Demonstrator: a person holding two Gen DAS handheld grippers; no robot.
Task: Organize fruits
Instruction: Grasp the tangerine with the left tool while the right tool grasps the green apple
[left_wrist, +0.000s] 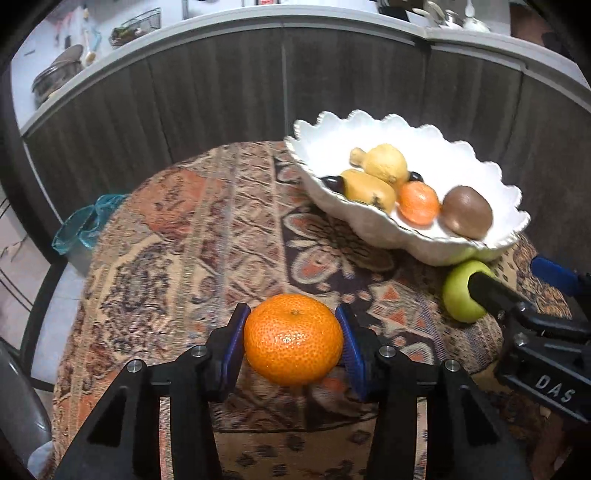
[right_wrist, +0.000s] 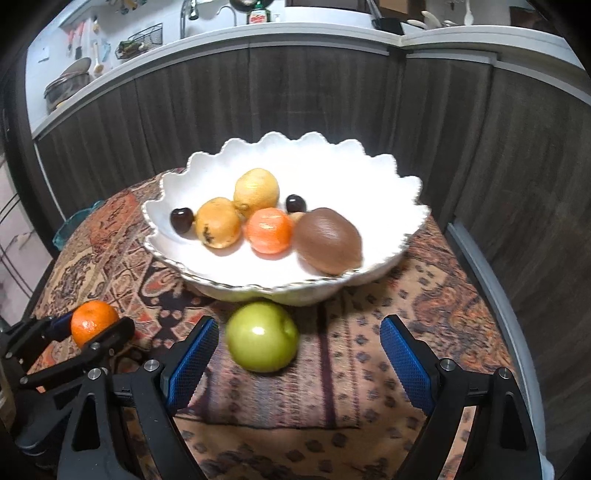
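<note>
Pinching the tangerine (left_wrist: 293, 339) snugly, left gripper (left_wrist: 291, 341) sits down-left of the bowl (left_wrist: 369, 229); right gripper (right_wrist: 299, 354) spread around the apple (right_wrist: 262, 336).

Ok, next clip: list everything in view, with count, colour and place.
bowl: 1, white, scalloped, on the table
mandarin: 1, orange, between the left gripper's pads
apple: 1, green, on the cloth before the bowl
kiwi: 1, brown, in bowl
small mandarin: 1, orange, in bowl
yellow fruits: at least 2, in bowl
cherries: 2, dark, in bowl
tablecloth: 1, patterned
left gripper: shut on the mandarin
right gripper: open around the apple
</note>
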